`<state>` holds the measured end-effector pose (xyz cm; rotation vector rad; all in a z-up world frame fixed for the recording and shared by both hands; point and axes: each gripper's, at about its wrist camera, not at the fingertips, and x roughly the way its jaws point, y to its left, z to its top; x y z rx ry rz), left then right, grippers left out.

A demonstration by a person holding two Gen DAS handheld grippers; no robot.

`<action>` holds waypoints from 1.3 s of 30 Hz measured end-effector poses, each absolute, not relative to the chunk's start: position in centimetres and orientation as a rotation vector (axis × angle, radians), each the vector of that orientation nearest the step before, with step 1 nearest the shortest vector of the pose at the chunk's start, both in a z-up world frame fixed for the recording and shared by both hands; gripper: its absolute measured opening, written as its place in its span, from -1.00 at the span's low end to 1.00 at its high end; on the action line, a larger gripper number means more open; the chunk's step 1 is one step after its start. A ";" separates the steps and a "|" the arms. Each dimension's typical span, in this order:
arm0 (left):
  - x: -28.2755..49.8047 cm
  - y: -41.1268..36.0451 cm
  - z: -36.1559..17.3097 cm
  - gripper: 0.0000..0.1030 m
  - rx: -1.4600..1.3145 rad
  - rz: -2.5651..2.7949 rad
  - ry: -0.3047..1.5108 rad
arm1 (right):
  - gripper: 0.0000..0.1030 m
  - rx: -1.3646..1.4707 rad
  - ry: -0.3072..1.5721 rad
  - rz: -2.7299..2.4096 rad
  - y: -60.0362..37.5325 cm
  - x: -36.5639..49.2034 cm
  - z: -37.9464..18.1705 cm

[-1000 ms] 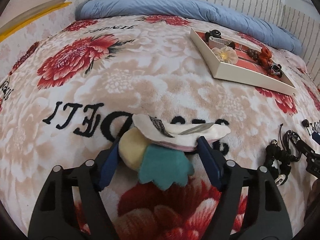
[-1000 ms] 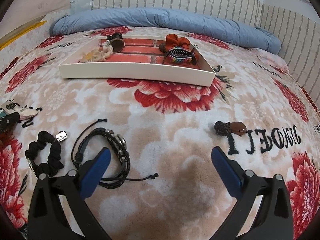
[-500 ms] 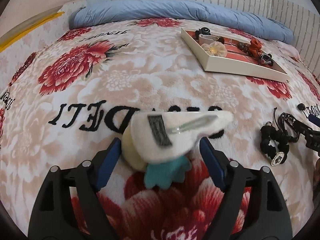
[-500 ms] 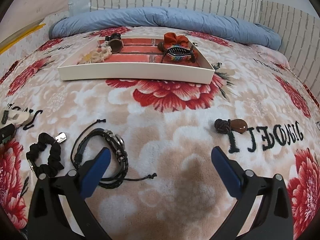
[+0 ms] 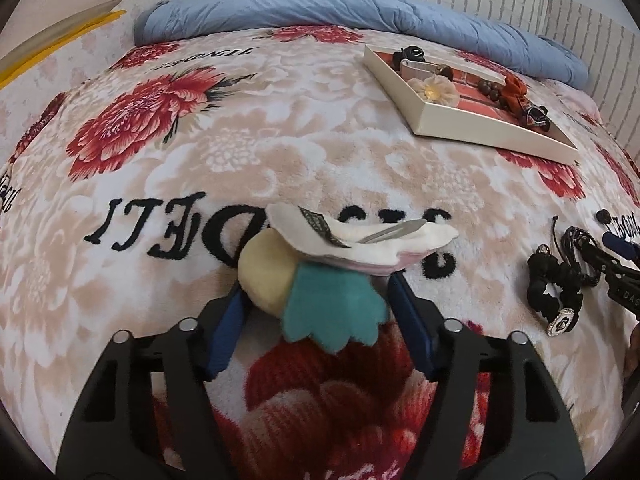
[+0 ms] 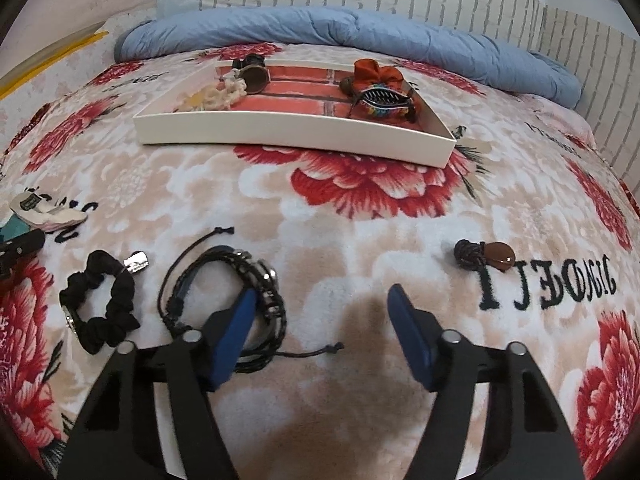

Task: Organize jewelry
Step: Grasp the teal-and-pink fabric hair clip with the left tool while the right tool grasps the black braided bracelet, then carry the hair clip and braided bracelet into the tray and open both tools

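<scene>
My left gripper (image 5: 316,300) is shut on a plush hair clip (image 5: 320,272) with a cream ball, a teal felt leaf and a white felt top with a metal clip. It holds the clip just above the floral blanket. The clip also shows at the left edge of the right wrist view (image 6: 44,208). My right gripper (image 6: 322,320) is open and empty above the blanket, its left finger over a black braided bracelet (image 6: 236,288). A white tray (image 6: 296,136) with several hair pieces lies farther back; it also shows in the left wrist view (image 5: 480,128).
A black scrunchie (image 6: 98,304) with a metal charm lies left of the bracelet; it also shows in the left wrist view (image 5: 554,296). A brown bead pendant (image 6: 486,256) lies to the right. A blue duvet (image 6: 340,28) and a brick-pattern wall bound the far side.
The plush clip rose and tipped in my left gripper half a second ago, then settled lower again. My right gripper has narrowed its opening and moved slightly toward the bracelet.
</scene>
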<state>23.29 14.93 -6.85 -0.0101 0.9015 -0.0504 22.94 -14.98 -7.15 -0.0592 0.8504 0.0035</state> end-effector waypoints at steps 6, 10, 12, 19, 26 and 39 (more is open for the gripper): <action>23.4 15.6 -7.0 0.01 -0.048 -0.061 0.908 | -0.07 -0.066 0.860 0.027 -14.7 23.0 -7.4; 23.4 15.6 -6.9 -0.05 -0.052 -0.060 0.904 | -0.34 -0.079 0.862 0.055 -14.2 23.0 -7.4; 23.4 15.6 -6.9 -0.08 -0.052 -0.061 0.899 | -0.48 -0.087 0.862 0.070 -13.9 23.0 -7.4; 23.4 15.5 -6.6 -0.12 -0.046 -0.058 0.882 | -0.75 -0.072 0.843 0.108 -13.8 22.7 -6.9; 23.4 15.0 -6.0 -0.13 -0.020 -0.054 0.847 | -0.76 -0.032 0.808 0.128 -14.5 22.7 -6.2; 24.4 12.9 -2.3 -0.15 0.072 -0.014 0.698 | -0.76 -0.089 0.627 0.122 -14.8 24.0 -2.4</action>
